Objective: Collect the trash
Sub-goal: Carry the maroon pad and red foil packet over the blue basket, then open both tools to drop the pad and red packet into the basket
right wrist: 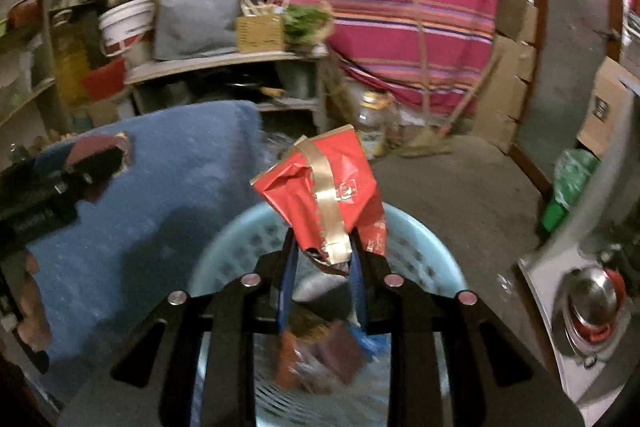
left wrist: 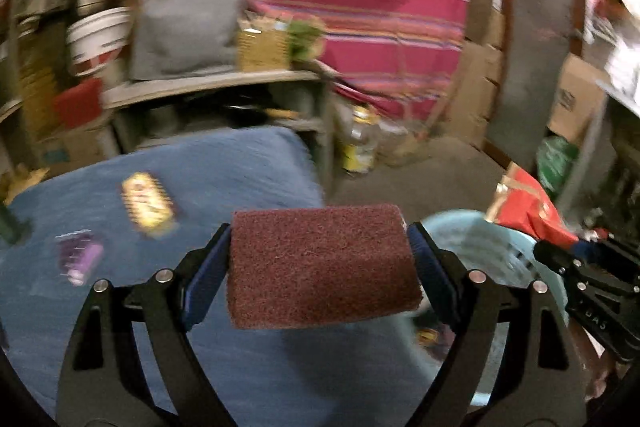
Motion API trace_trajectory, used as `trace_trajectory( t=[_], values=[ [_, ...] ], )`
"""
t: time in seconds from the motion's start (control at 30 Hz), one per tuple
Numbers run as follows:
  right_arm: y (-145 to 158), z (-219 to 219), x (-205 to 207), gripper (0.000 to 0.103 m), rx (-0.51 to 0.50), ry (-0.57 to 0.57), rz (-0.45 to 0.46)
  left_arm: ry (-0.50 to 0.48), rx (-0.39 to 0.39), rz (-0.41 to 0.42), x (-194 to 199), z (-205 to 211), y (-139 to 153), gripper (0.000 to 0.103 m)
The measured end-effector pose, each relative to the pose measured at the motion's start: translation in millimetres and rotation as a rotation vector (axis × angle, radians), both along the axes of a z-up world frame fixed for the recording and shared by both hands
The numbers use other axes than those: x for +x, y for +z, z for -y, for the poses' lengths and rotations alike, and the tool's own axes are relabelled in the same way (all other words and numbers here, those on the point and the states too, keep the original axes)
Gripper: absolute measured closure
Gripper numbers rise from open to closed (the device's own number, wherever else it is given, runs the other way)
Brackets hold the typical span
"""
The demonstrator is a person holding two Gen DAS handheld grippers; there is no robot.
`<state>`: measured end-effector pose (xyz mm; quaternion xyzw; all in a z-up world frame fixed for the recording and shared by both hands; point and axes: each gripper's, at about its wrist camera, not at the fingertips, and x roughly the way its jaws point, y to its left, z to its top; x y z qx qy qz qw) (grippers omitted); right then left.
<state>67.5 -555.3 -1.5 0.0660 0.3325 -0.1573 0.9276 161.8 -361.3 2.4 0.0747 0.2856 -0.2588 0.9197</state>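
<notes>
My left gripper [left wrist: 322,263] is shut on a maroon scouring pad [left wrist: 320,267], held above the blue cloth [left wrist: 224,171] beside the light blue basket [left wrist: 472,239]. My right gripper [right wrist: 324,247] is shut on a crumpled red and gold wrapper [right wrist: 324,195], held over the basket [right wrist: 240,251], which holds several pieces of trash [right wrist: 320,355]. A yellow wrapper [left wrist: 149,201] and a purple wrapper [left wrist: 78,259] lie on the cloth at the left. The right gripper [left wrist: 568,267] with the red wrapper [left wrist: 528,207] shows in the left wrist view. The left gripper [right wrist: 100,163] shows at the left edge of the right wrist view.
Cluttered shelves [left wrist: 208,83] with a white bucket [left wrist: 98,39] and a grey bag [left wrist: 184,31] stand behind the cloth. A striped pink curtain [left wrist: 360,7] hangs beyond. A jar [left wrist: 360,143] stands on the floor. Cardboard boxes [left wrist: 576,99] and a green bag [left wrist: 556,159] are at right.
</notes>
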Motion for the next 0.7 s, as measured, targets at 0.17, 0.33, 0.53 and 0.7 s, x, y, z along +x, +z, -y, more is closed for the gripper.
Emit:
trace_trajectory(
  t=[0.17,0.33,0.53,0.7],
  values=[
    [-14.9,31.6,-23.6,0.078,0.021,-0.057,-0.025,-0.102,0.02,-0.02,-23.5,50.4,-23.7,0.018],
    [-22.2,50.0,-28.8,0.078,0.038,-0.084,-0.036,-0.143,0.018,-0.075,-20.8,69.0,-34.9,0.017],
    [-28.9,51.4,-28.5,0.078,0.05,-0.079,-0.038,-0.145,-0.021,-0.095,-14.1,63.1,-26.6,0.006],
    [-36.0,41.6,-20.8,0.078,0.065,-0.058,-0.041,-0.096,-0.022,-0.051,-15.8,37.9,-12.5,0.006]
  ],
)
